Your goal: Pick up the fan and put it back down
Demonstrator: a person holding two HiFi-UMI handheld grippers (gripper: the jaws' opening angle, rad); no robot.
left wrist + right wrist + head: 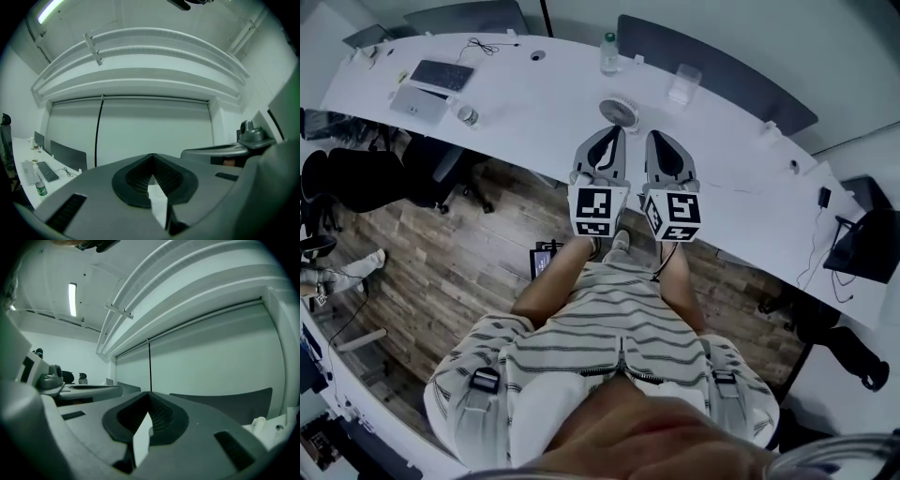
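A long white desk [544, 103] curves across the room, its top mostly bare. Near its front edge, about midway along, the small round fan [620, 111] lies with its grille facing up. Behind the fan, close to the far edge, stands a clear bottle with a green cap [609, 54], and to the right of that stands a clear plastic container [684, 84]. Toward the left end lie a dark keyboard [442, 75], a closed silver laptop [420, 103] just in front of it and a small round jar [467, 114] beside the laptop. A thin black cable [483, 47] trails along the far edge. Far to the right, a small dark adapter [824, 198] lies with its cord running toward the front edge.
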